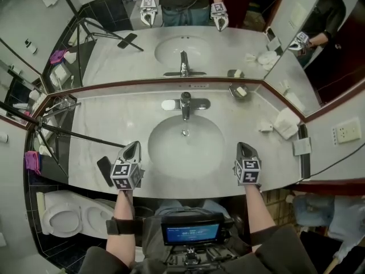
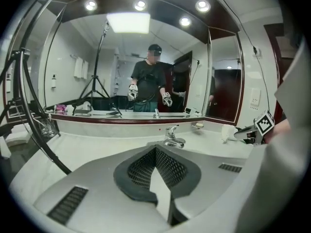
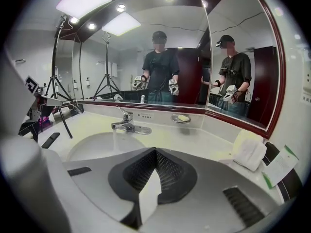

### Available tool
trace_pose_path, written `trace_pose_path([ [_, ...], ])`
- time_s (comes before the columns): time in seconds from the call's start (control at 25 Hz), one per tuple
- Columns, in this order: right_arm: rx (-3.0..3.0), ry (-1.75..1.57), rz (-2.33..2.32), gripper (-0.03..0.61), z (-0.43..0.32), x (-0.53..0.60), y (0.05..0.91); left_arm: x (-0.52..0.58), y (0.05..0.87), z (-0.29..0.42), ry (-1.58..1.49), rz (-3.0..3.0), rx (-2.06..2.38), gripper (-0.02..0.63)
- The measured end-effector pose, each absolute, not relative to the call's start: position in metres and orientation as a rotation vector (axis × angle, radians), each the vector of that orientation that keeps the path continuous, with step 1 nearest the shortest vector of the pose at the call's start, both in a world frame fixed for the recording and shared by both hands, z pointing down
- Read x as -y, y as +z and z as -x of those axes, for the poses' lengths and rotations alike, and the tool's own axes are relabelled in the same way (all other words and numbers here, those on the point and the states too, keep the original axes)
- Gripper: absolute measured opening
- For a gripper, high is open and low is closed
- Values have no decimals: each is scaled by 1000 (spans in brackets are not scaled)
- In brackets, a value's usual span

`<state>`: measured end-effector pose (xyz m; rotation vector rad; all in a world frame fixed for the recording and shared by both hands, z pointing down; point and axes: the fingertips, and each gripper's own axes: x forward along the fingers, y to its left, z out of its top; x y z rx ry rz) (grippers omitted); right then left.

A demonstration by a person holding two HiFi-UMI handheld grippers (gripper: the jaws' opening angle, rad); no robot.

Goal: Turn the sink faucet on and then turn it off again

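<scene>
A pale marble bathroom surface (image 1: 102, 124) runs under a wide wall mirror (image 1: 228, 44), with a white oval sink basin (image 1: 157, 153) sunk into its middle. The chrome single-lever sink faucet (image 1: 185, 104) (image 2: 174, 139) (image 3: 127, 123) stands at the basin's 12 o'clock. In the right gripper view a pale stream seems to fall from its spout.

The left gripper (image 1: 132, 146) (image 2: 155, 149) hovers at the basin's 8 o'clock, its jaws closed together on nothing. The right gripper (image 1: 244, 147) (image 3: 155, 150) hovers at 4 o'clock, its jaws likewise pressed together and empty. Both are well apart from the faucet.

A small metal soap dish (image 1: 238, 91) sits at 1 o'clock, a folded white towel (image 1: 286, 121) at 3 o'clock, and a black tripod leg (image 1: 74, 133) crosses the surface at 9 o'clock.
</scene>
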<state>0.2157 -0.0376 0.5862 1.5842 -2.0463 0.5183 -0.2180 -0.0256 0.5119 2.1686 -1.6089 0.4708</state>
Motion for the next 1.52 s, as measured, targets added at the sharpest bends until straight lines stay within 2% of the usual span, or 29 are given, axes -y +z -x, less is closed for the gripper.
trace_pose_path([
  [0.8,2084,529,-1546,23,-216,56,592,21,520,210,538,-2182,1599,2],
  [0.84,2091,514,-1528,28,-214,59,593,20,521,210,543,-2180,1599,2],
  [0.92,2113,470,-1473,89,-208,67,596,18,522,211,555,-2176,1602,2],
  [1.08,2154,359,-1350,129,-186,87,593,18,525,215,569,-2170,1609,2],
  [1.52,2241,44,-1057,193,-95,158,584,30,531,214,587,-2169,1624,2],
])
